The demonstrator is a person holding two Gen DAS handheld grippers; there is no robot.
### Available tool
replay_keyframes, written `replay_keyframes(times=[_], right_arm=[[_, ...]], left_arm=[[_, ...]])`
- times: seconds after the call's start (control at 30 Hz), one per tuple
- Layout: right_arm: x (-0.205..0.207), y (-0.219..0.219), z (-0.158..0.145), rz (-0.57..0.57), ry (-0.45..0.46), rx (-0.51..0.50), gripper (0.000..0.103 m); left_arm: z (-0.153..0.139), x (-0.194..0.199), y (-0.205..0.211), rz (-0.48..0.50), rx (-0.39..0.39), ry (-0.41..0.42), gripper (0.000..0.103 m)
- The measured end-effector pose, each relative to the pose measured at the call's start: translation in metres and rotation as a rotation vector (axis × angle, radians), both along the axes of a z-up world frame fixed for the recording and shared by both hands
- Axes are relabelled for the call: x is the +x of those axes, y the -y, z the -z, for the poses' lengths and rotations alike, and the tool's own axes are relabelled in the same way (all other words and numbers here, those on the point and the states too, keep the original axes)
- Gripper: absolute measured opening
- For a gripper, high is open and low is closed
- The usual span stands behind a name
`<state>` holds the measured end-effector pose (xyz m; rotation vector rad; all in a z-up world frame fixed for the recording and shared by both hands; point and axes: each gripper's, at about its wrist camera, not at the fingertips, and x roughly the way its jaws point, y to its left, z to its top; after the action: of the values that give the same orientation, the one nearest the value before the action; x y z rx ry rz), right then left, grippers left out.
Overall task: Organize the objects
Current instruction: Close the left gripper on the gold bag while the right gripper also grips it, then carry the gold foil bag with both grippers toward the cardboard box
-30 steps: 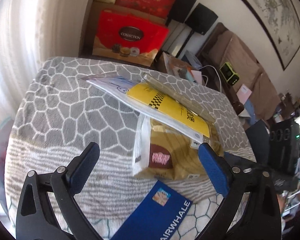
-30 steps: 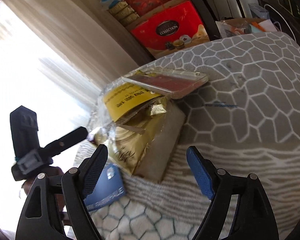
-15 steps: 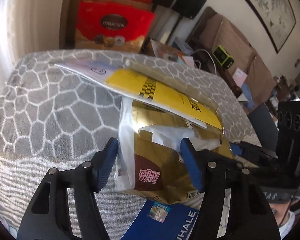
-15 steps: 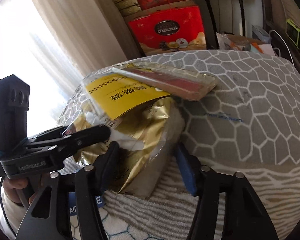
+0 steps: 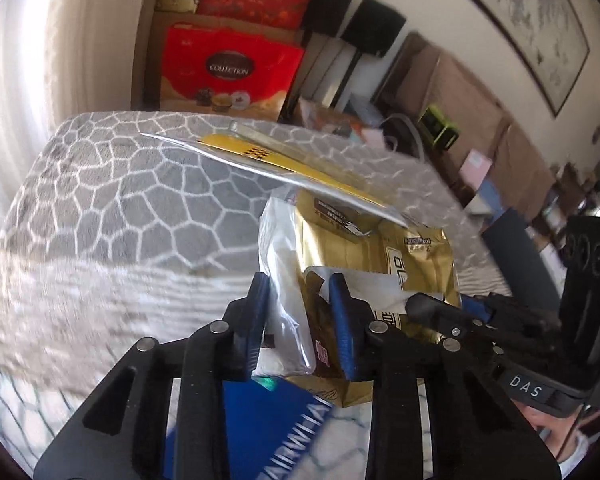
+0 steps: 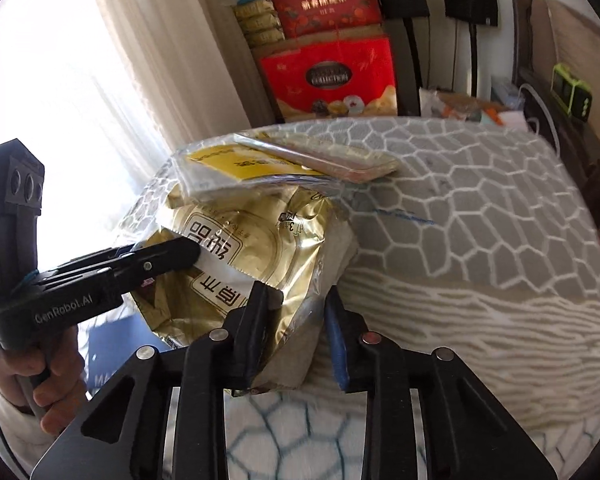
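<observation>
On a grey hexagon-patterned bed cover (image 5: 112,208), the left hand-held gripper (image 5: 298,320) and right hand-held gripper (image 6: 300,332) are pinching opposite ends of a clear plastic bag of gold foil packets (image 5: 364,252), jaws having just been closing. Each hand-held gripper is gripping the bag directly ahead, its long axis running between them, with a flat yellow-labelled pouch (image 6: 256,168) lying on top.

Readable lettering sits on a gift box, both grippers and a blue box.

The red gift box (image 5: 228,70) carries "COLLECTION" on its dark oval; the right gripper (image 5: 476,312), seen from the left wrist, bears a "DAS" label. The left gripper (image 6: 180,258) reads "GenRobot.AI". The blue box (image 5: 268,436) shows upside-down letters, "AIRWHAL". Chinese characters on the gold bag (image 6: 252,256) stay unread.
</observation>
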<state>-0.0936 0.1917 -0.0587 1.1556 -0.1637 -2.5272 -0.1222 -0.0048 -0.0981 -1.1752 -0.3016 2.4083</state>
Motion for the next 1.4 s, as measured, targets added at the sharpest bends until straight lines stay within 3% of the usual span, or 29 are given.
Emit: replay_keyframes(times=[0.27,0.4,0.53,0.9,1.23,1.4], right_arm=[[0.049,-0.014,-0.035,0.010,-0.108,0.095,0.025],[0.070,-0.018,-0.033,0.005,-0.133,0.160,0.024],[0.083,-0.038,-0.026,-0.004,-0.118,0.149,0.022],[0.104,-0.103,-0.027,0.038,-0.128,0.080,0.021],[0.123,-0.135,-0.054,0.101,-0.172,0.041,0.021],[0.130,-0.139,-0.066,0.107,-0.211,0.068,0.021]], left_arm=[[-0.028,0.038,-0.024,0.007,0.028,-0.091,0.025],[-0.020,0.050,-0.033,0.009,0.048,-0.071,0.025],[-0.014,0.060,-0.049,0.005,0.058,-0.043,0.024],[-0.028,0.090,-0.113,0.004,-0.008,-0.108,0.024],[-0.059,0.109,-0.146,0.010,-0.013,-0.184,0.024],[-0.074,0.114,-0.153,0.021,-0.016,-0.223,0.024]])
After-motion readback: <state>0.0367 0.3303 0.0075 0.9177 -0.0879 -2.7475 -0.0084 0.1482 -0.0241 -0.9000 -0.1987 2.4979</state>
